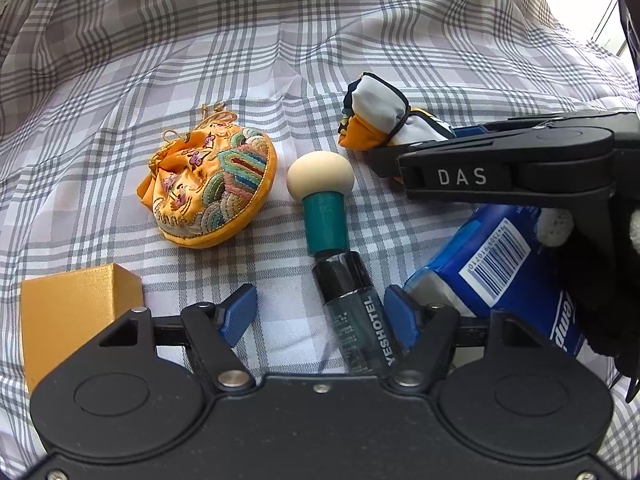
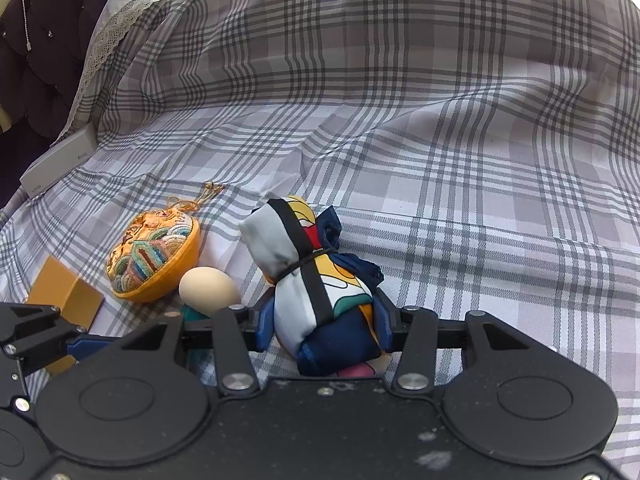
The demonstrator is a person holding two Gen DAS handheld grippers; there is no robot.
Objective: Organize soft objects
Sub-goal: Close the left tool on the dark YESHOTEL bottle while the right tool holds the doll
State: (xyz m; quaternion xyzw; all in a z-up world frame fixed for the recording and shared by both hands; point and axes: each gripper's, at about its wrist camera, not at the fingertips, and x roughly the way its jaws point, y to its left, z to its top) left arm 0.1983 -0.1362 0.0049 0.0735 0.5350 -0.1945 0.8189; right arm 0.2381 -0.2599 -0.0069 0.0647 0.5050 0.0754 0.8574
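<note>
Blue-padded right claw [image 2: 322, 326] around scarf bundle [image 2: 316, 280].

From your left wrist view: pouch [image 1: 212, 188] lies on the bed [image 1: 280, 60] at 10 o'clock, puff [image 1: 322, 196] just beside it at 12, bottle [image 1: 358, 312] touching the puff's handle, box [image 1: 76, 312] at 9, tissue pack [image 1: 500, 276] at 3, bundle [image 1: 380, 120] at 1.

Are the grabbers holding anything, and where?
The right gripper pinches the tied scarf bundle at its lower end. The left gripper is open around the bottle, not gripping.
</note>
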